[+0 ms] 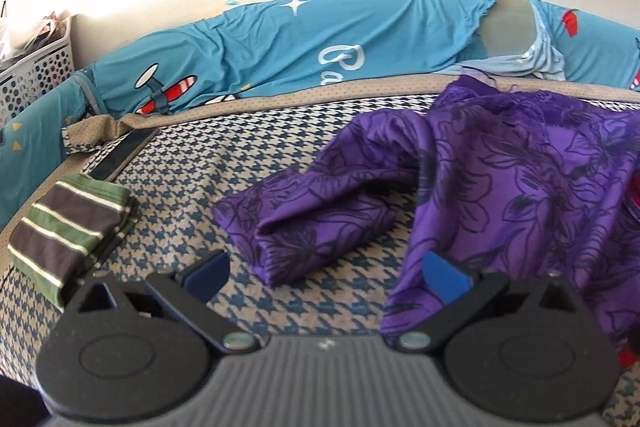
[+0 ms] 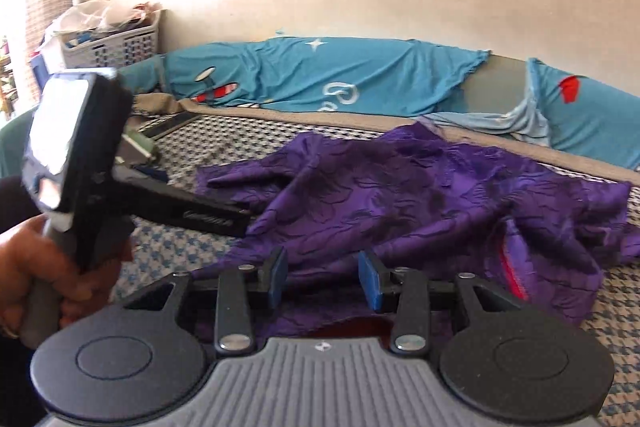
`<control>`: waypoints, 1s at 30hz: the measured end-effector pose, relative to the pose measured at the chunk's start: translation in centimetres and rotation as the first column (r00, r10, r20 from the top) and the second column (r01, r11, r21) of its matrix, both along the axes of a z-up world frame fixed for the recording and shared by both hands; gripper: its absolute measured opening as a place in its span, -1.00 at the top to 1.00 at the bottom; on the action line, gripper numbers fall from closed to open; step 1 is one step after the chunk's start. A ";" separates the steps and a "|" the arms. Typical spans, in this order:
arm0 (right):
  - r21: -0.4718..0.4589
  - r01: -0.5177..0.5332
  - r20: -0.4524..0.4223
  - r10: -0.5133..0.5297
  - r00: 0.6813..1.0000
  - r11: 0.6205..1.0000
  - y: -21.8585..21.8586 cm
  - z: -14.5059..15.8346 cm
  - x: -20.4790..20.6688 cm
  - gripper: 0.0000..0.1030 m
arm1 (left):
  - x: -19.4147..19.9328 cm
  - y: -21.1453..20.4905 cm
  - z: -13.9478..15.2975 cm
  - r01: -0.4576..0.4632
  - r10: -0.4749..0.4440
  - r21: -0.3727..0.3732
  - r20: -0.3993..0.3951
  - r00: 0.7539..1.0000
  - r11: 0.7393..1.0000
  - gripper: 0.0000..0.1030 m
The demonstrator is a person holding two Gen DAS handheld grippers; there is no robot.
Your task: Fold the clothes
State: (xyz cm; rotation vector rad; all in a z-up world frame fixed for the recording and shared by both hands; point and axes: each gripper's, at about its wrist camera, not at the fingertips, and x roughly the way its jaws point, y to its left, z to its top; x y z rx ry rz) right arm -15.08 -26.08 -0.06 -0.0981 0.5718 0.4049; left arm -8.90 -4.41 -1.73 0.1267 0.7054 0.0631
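Observation:
A purple floral garment [image 1: 500, 179] lies crumpled on the houndstooth bed cover [image 1: 192, 179], one sleeve stretched to the left. It also shows in the right wrist view [image 2: 420, 195], with a red lining at its right edge. My left gripper [image 1: 326, 279] is open, low over the bed, its right pad at the garment's near edge, nothing between the pads. My right gripper [image 2: 324, 281] is open just above the garment's near hem. The left gripper's body [image 2: 80, 163], held in a hand, shows at the left of the right wrist view.
A folded green and brown striped garment [image 1: 68, 227] lies at the bed's left edge, a dark phone [image 1: 124, 155] behind it. A blue airplane-print sheet [image 1: 320, 43] lines the wall. A white basket [image 2: 116, 43] stands at the far left.

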 end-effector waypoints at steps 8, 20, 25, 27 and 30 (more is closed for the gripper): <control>-0.055 0.251 -0.057 -0.254 0.966 0.967 -6.5 -0.4 5.3 0.11 | -1.0 -4.2 -1.7 0.190 -0.190 -0.001 -0.047 0.981 0.982 -1.00; -0.036 0.438 -0.140 -0.439 0.888 0.898 -9.1 -4.0 9.5 0.85 | -0.6 -4.6 -3.4 0.185 -0.184 0.002 -0.076 0.980 0.983 -1.00; 0.004 0.610 -0.098 -0.607 0.789 0.792 -12.4 -2.0 5.9 0.86 | -0.1 -3.7 -3.6 0.141 -0.140 0.002 -0.085 0.986 0.990 -1.00; 0.023 0.672 -0.084 -0.668 0.739 0.740 -13.8 -1.2 4.4 0.86 | 0.0 -3.5 -3.6 0.134 -0.133 -0.001 -0.086 0.987 0.991 -1.00; 0.052 0.755 -0.065 -0.752 0.655 0.653 -15.8 0.0 2.2 0.86 | 0.0 -3.3 -3.7 0.125 -0.124 0.008 -0.087 0.989 0.992 -1.00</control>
